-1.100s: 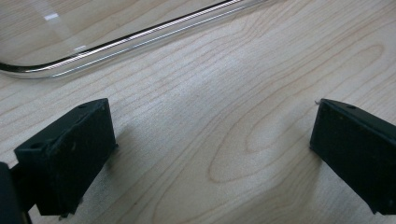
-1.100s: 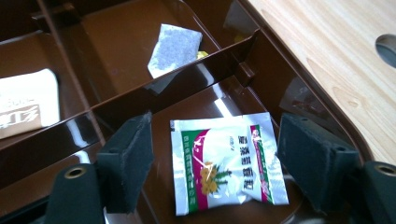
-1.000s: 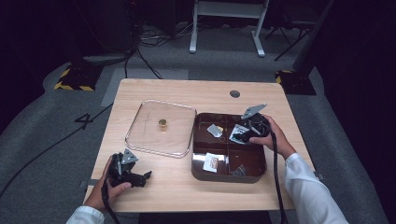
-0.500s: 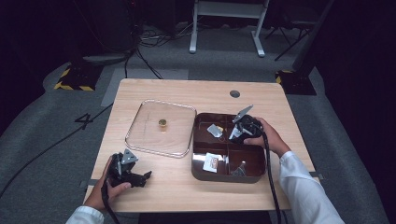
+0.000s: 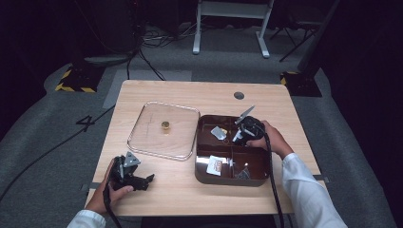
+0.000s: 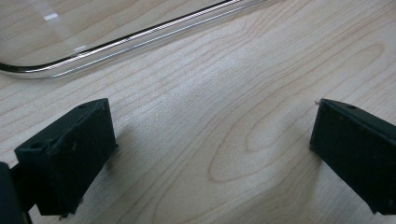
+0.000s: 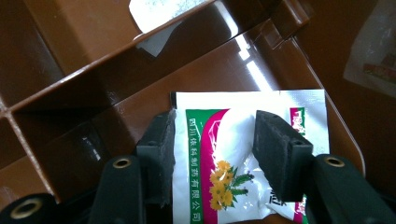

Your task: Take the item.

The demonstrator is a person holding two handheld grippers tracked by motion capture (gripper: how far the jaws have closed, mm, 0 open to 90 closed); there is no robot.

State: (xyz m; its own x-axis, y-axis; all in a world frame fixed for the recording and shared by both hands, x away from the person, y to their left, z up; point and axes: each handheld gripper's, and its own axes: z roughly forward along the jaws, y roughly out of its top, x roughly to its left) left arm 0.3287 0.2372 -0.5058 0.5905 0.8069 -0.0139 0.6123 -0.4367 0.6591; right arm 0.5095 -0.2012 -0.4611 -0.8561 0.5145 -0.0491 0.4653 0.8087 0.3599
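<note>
The right gripper (image 7: pixel 212 154) is inside the brown divided tray (image 5: pixel 203 168), and its two jaws stand on both sides of a white packet (image 7: pixel 243 154) with green and pink print and yellow flowers. The jaws are close to the packet's sides, but I cannot tell if they really press it or only frame it. Just beyond the jaws rises a brown dividing wall, and behind this wall another white packet (image 7: pixel 159 9) lies in the next compartment. In the high view the right gripper (image 5: pixel 240 135) is over the tray's far right compartment, held by the right hand (image 5: pixel 268 137). The left gripper (image 6: pixel 210 154) has its jaws spread wide apart, with bare wooden table (image 6: pixel 224 93) between them. Ahead of it lies the rim of a clear lid (image 6: pixel 116 44), which has a small gold knob (image 5: pixel 165 125) in the middle.
</note>
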